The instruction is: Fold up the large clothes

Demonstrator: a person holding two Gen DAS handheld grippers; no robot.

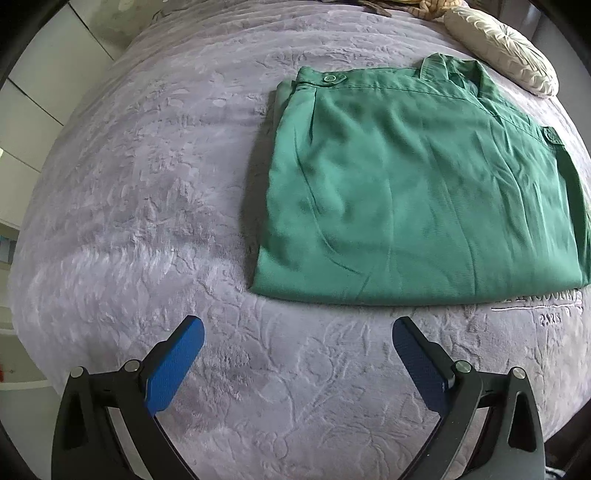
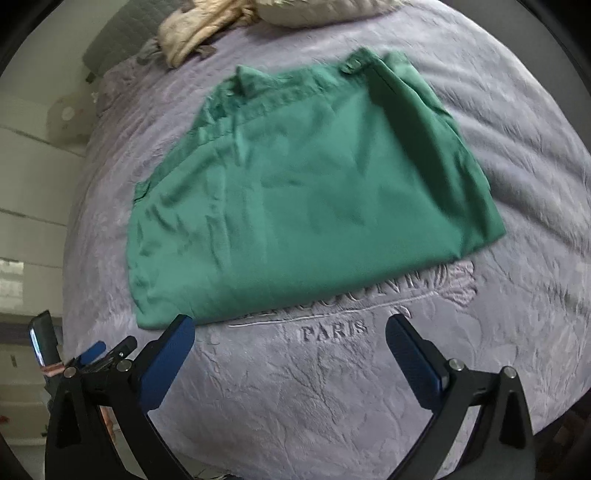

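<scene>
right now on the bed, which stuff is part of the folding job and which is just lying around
Part of the job:
- green shirt, already partly folded
- left gripper, open
- right gripper, open

Just lying about:
- round cream cushion
- crumpled beige cloth
- grey bedspread underneath

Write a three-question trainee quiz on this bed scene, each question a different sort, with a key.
1. True or false: the green shirt lies folded on the lilac bedspread.
2. Which gripper holds fabric? A left B right C neither
3. Fill in: the word embossed near the shirt's closest edge is ____.

Key: 1 true; 2 C, both sets of fingers are spread and hold nothing; 3 PARIS.
</scene>
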